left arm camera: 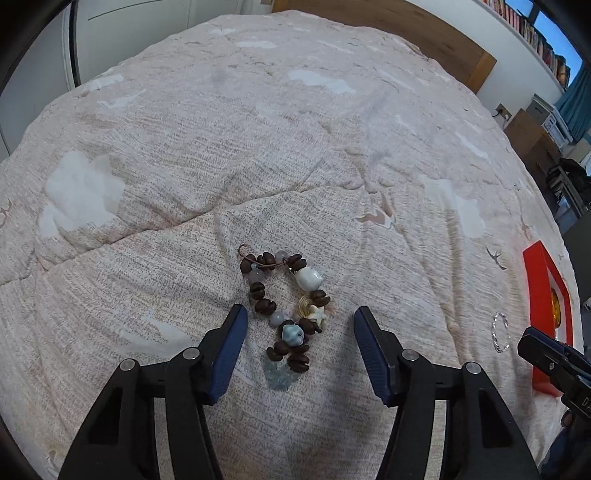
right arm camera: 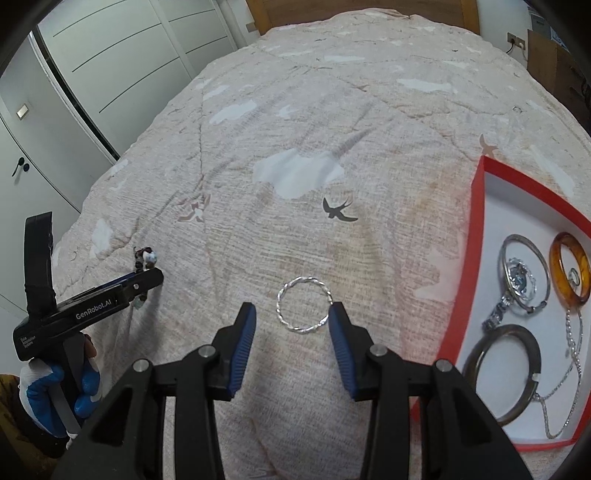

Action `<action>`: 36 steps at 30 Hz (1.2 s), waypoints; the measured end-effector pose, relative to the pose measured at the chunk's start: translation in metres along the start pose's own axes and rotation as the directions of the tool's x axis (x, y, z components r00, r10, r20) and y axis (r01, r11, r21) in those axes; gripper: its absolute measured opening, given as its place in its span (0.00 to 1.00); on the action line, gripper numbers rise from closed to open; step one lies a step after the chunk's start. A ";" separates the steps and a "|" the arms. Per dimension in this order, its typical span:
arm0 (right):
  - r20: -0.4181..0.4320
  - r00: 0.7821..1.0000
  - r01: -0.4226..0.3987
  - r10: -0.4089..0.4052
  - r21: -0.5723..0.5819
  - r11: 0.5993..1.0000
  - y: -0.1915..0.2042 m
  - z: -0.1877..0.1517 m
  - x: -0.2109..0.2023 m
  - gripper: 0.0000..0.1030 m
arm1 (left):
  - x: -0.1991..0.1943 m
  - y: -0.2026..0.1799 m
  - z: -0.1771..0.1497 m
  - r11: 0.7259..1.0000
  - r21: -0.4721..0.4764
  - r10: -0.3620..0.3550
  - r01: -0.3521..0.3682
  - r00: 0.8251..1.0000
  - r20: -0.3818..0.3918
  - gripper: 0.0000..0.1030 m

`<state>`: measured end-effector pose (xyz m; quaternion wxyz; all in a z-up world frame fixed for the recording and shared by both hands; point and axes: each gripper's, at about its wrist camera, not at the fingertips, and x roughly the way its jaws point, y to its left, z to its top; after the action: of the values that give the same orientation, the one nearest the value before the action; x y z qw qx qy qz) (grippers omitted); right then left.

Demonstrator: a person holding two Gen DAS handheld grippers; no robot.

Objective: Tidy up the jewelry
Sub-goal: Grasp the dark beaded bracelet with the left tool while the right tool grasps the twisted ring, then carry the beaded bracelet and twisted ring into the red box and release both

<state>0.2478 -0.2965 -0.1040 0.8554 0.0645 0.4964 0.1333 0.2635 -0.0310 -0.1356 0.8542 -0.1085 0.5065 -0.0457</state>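
left tongs (left arm camera: 300,320) apart around beaded bracelet (left arm camera: 286,308), right tongs (right arm camera: 292,314) apart around twisted silver ring (right arm camera: 303,310)

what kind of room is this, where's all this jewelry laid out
Most likely a bedroom. The jewelry lies on a bed covered by a pinkish quilt with a wooden headboard behind it, tall wardrobe doors stand alongside, and a bookshelf runs high on the far wall.

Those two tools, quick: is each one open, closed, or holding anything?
Left tool: open, holding nothing; the beaded bracelet lies between its fingers.
Right tool: open, holding nothing; the twisted silver ring lies between its fingertips.
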 end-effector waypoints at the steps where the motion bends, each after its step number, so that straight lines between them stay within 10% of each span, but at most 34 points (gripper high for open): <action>1: -0.001 1.000 0.006 -0.006 0.000 1.000 -0.001 0.001 0.002 0.38 | 0.002 0.001 0.000 1.000 -0.002 -0.001 0.001 1.000 -0.002 0.55; 23: -0.057 0.997 0.057 -0.057 0.004 0.998 0.000 0.001 0.040 0.38 | 0.003 0.009 -0.008 0.999 0.030 -0.018 0.019 1.000 -0.011 0.15; 36: 0.020 1.000 0.012 -0.011 -0.028 1.000 0.020 -0.006 -0.002 0.38 | -0.038 -0.002 -0.016 0.996 0.053 -0.073 0.073 0.997 0.013 0.14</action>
<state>0.2388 -0.2781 -0.1008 0.8618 0.0508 0.4864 0.1348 0.2316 -0.0280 -0.1101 0.8582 -0.1050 0.4945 -0.0893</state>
